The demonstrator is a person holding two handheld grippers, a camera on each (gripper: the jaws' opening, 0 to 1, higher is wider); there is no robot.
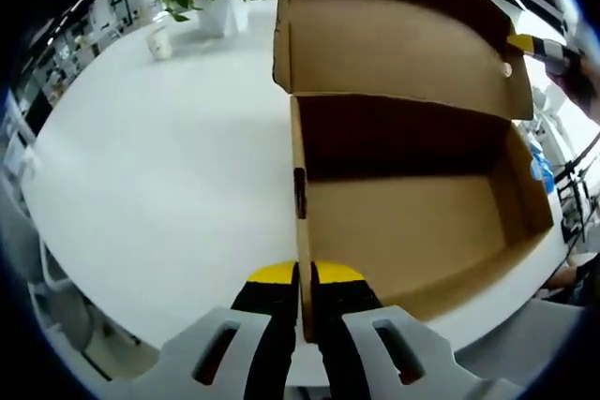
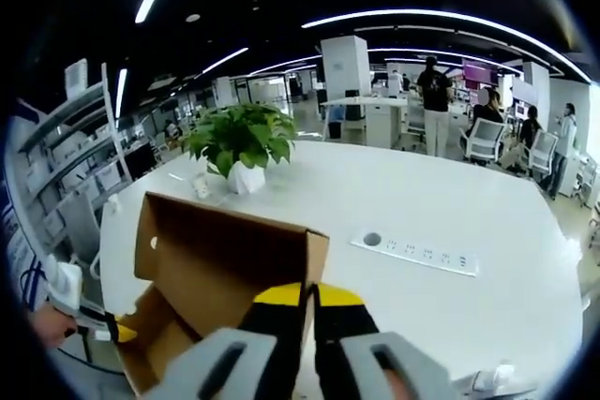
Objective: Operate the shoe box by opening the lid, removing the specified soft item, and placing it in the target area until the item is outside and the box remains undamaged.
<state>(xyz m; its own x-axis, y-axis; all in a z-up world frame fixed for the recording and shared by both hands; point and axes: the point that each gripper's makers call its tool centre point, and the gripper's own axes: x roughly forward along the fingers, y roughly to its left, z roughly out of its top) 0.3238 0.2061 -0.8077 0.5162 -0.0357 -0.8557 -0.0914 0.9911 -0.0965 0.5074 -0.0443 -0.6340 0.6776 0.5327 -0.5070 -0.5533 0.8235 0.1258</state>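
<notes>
Big round white table [image 1: 159, 194] with loads of bare room on the side away from the box. The brown cardboard shoe box [image 1: 412, 222] sits by the table's near edge, its hinged lid [image 2: 220, 259] standing upright, inside looks bare. Left gripper [image 1: 304, 278] is pinched shut on the box's side wall edge. Right gripper [image 2: 307, 295] is clamped on the lid's top edge. Potted green plant [image 2: 242, 142] and a white power strip [image 2: 414, 252] sit well apart from the box.

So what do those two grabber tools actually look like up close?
Both look alike. The left gripper and right gripper each have two black jaws tipped with yellow. The jaws rise from pale grey bodies with slotted openings.
</notes>
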